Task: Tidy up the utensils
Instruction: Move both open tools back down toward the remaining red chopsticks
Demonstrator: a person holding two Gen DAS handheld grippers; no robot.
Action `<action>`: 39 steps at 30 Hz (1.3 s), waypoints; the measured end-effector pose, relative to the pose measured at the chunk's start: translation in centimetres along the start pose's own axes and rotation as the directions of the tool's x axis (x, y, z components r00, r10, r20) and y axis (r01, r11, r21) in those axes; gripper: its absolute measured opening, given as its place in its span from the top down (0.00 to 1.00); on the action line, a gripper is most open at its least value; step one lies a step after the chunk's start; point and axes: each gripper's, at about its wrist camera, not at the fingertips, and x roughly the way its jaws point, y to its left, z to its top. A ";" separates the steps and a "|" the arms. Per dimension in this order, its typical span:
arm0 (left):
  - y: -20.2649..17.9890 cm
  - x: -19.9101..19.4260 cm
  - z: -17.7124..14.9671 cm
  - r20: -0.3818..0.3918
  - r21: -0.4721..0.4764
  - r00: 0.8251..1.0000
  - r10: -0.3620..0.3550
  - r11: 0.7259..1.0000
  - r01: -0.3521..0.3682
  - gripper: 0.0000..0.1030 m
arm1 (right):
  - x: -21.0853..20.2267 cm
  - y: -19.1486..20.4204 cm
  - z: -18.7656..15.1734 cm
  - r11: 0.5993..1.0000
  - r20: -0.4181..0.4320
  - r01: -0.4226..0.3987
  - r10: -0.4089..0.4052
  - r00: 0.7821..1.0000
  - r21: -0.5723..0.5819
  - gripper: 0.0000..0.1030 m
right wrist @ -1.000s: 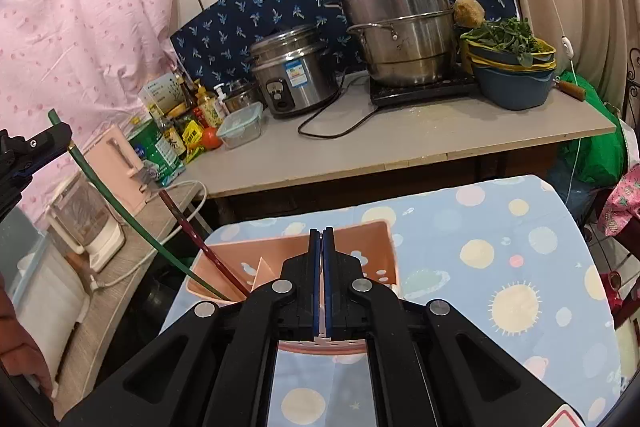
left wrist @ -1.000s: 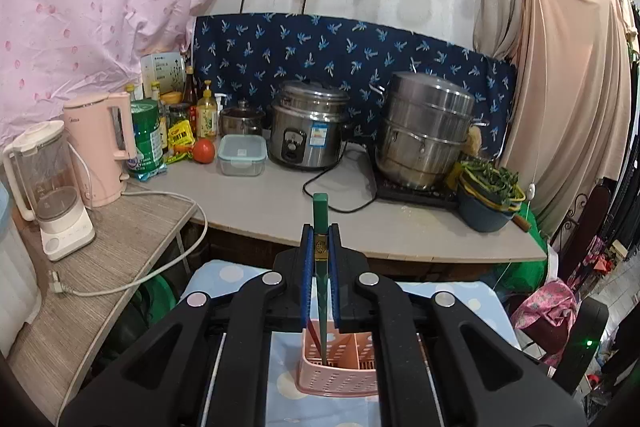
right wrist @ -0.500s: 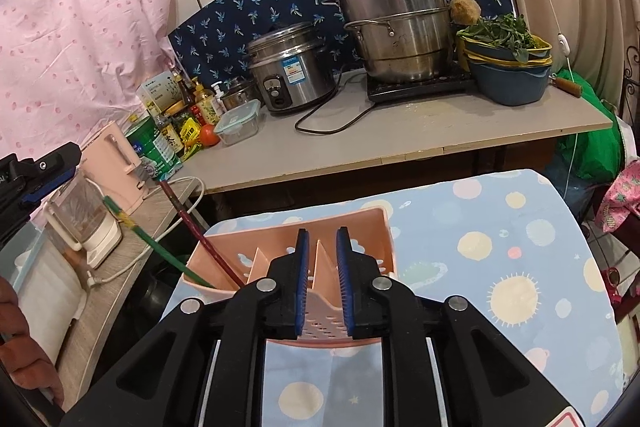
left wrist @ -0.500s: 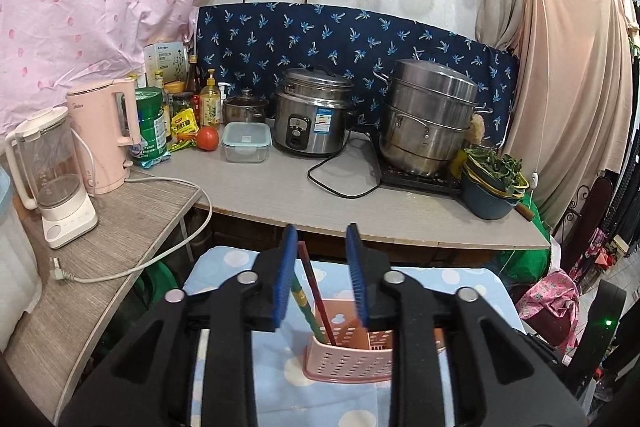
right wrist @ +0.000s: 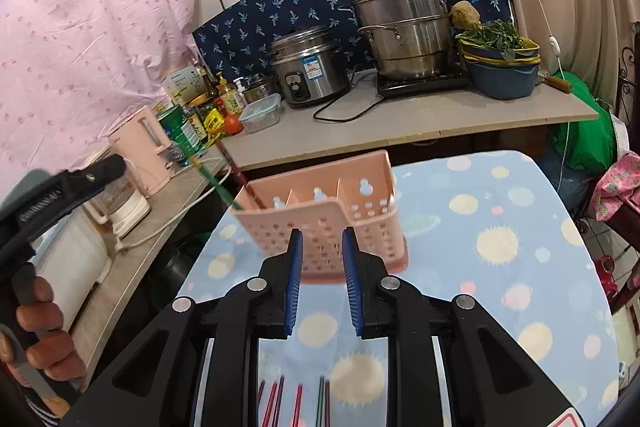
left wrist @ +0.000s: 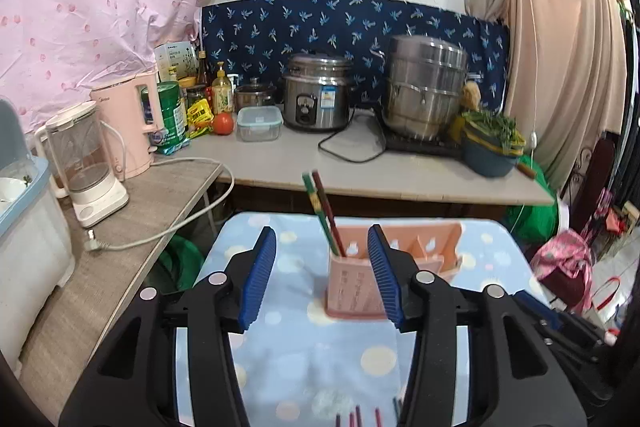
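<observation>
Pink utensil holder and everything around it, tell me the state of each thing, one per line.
pink utensil holder: upright on the dotted cloth, free of both grippers
green chopstick: standing in the holder's end compartment, leaning
dark red chopstick: same compartment, leaning
left gripper: open, empty
right gripper: open, empty
loose chopsticks: lying on the cloth, unsorted

Both hand-held grippers (left wrist: 322, 277) (right wrist: 322, 281) agape, unloaded.

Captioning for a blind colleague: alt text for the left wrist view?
The open left gripper faces a pink caddy on a dotted blue cloth, with two chopsticks leaning in its left end. Behind is a cluttered counter.
</observation>
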 end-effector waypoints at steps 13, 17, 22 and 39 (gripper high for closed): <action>0.2 -4.1 -10.7 -0.163 0.040 0.987 0.014 0.999 -0.007 0.55 | -6.7 -0.5 -10.9 0.999 -0.081 0.052 -0.053 0.995 -0.010 0.74; 0.7 -5.1 -14.6 -0.210 0.054 0.977 0.030 0.998 -0.019 0.55 | -7.6 -1.5 -14.6 0.998 -0.149 0.059 -0.056 0.987 0.016 0.73; 1.7 -6.1 -18.6 -0.265 0.051 0.963 0.038 0.998 -0.026 0.52 | -8.7 -1.6 -18.4 0.996 -0.185 0.094 -0.092 0.978 -0.002 0.73; 2.6 -7.9 -27.5 -0.407 0.048 0.913 0.026 0.999 -0.007 0.38 | -8.1 -0.3 -24.4 0.996 -0.281 0.077 -0.087 0.956 -0.048 0.73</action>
